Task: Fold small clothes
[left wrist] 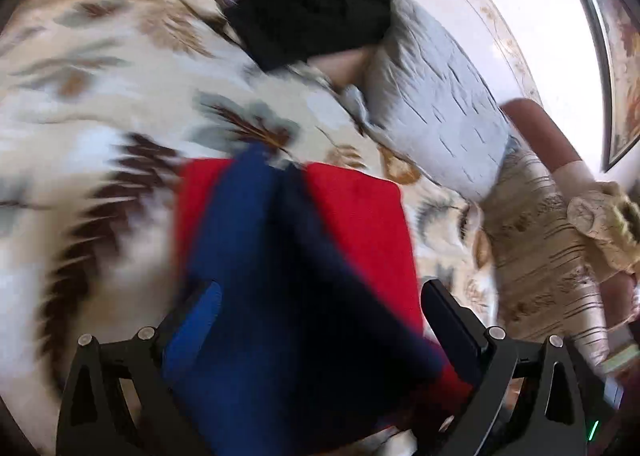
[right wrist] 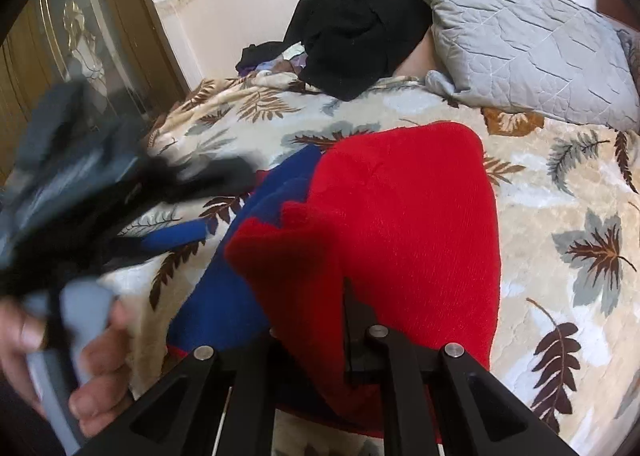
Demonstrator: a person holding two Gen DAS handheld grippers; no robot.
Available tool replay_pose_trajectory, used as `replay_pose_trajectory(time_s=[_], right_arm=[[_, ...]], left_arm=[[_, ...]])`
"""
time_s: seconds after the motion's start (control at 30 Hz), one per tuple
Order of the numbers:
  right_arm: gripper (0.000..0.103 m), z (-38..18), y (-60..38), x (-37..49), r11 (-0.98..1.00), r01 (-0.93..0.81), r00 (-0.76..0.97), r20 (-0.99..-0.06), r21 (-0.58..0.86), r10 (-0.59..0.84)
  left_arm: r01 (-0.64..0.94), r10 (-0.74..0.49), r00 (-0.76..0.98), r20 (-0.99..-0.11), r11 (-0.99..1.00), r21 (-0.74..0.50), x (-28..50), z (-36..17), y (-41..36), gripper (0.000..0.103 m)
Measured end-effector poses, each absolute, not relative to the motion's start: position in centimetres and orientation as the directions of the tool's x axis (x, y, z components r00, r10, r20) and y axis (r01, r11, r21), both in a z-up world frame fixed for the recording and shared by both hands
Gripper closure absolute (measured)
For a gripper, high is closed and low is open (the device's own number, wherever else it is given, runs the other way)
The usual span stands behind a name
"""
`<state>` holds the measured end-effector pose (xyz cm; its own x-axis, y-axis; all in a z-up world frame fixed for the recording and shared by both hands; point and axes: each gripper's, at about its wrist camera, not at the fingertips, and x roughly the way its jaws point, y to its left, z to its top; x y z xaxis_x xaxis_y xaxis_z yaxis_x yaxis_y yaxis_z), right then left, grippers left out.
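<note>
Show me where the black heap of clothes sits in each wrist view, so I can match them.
Left wrist view: black heap of clothes at top centre, left of the grey pillow.
Right wrist view: the heap at top centre, again left of the pillow.
Shared landmark: the grey pillow on the leaf-print bedspread.

My left wrist camera looks steeply down along my jaws, close over the red and blue garment [left wrist: 352,224] on the bed [left wrist: 100,104]. My right wrist camera faces the same way from beside it; both share the grey pillow [right wrist: 528,44] and black clothes [right wrist: 356,36].
</note>
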<state>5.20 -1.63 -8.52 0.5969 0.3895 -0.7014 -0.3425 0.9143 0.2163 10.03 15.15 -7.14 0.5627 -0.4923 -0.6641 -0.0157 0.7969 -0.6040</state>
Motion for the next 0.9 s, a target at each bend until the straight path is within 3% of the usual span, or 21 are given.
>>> replay_pose_trajectory(time_s=[0.07, 0.13, 0.17, 0.2, 0.4, 0.43, 0.57, 0.63, 0.67, 0.7, 0.73, 0.77, 0.9], right_arm=[[0.093, -8.7, -1.2, 5.4, 0.912, -0.345, 0.596, -0.699, 0.221, 0.395], [0.093, -8.7, -1.1, 5.3, 0.910, -0.352, 0.597, -0.696, 0.219, 0.398], [0.093, -8.7, -1.1, 5.1, 0.908, -0.356, 0.597, -0.694, 0.219, 0.401], [0.093, -8.6, -1.1, 5.0, 0.908, -0.360, 0.600, -0.692, 0.216, 0.402], [0.093, -6.5, 0.7, 3.6, 0.879, -0.430, 0.629, -0.630, 0.207, 0.456], [0.093, -7.0, 1.7, 3.5, 0.871, -0.452, 0.617, -0.638, 0.192, 0.461], [0.080, -12.2, 5.0, 4.6, 0.864, -0.476, 0.511, -0.748, 0.163, 0.423], [0.078, -11.6, 5.0, 3.3, 0.857, -0.496, 0.554, -0.711, 0.137, 0.434], [0.069, -11.3, 4.8, 3.0, 0.846, -0.509, 0.538, -0.709, 0.158, 0.456], [0.049, -11.0, 4.5, 2.8, 0.836, -0.516, 0.516, -0.710, 0.189, 0.479], [0.037, -10.7, 4.2, 2.5, 0.830, -0.518, 0.510, -0.704, 0.207, 0.494], [0.032, -10.4, 4.0, 2.1, 0.829, -0.519, 0.517, -0.697, 0.207, 0.497], [0.032, -10.1, 3.1, 0.9, 0.835, -0.501, 0.526, -0.687, 0.227, 0.502]], left_arm=[[-0.042, -0.512, 0.508, -0.692, 0.788, -0.614, 12.8, -8.2, 13.9, 0.005], [-0.049, -0.521, 0.480, -0.705, 0.787, -0.615, 14.4, -9.0, 13.0, 0.038], [-0.039, -0.532, 0.444, -0.721, 0.793, -0.608, 15.3, -9.3, 12.4, 0.080], [-0.029, -0.532, 0.418, -0.736, 0.802, -0.596, 15.6, -9.4, 12.0, 0.084], [0.189, -0.472, 0.661, -0.584, 0.857, -0.479, 10.3, -2.5, 14.2, 0.085], [0.173, -0.430, 0.685, -0.589, 0.880, -0.441, 9.9, -2.8, 14.9, 0.086], [-0.031, -0.337, 0.541, -0.770, 0.907, -0.419, 12.1, -10.5, 18.2, 0.085], [-0.002, -0.358, 0.583, -0.730, 0.897, -0.441, 11.2, -10.5, 18.4, 0.084], [0.003, -0.344, 0.594, -0.727, 0.905, -0.426, 10.9, -9.7, 18.1, 0.085], [0.006, -0.341, 0.598, -0.725, 0.907, -0.422, 10.8, -9.4, 17.9, 0.085], [0.009, -0.343, 0.601, -0.722, 0.906, -0.423, 10.8, -9.1, 17.8, 0.085], [0.006, -0.344, 0.599, -0.723, 0.905, -0.426, 10.8, -9.2, 17.9, 0.085], [-0.014, -0.366, 0.597, -0.714, 0.885, -0.465, 10.7, -9.6, 18.7, 0.088]])
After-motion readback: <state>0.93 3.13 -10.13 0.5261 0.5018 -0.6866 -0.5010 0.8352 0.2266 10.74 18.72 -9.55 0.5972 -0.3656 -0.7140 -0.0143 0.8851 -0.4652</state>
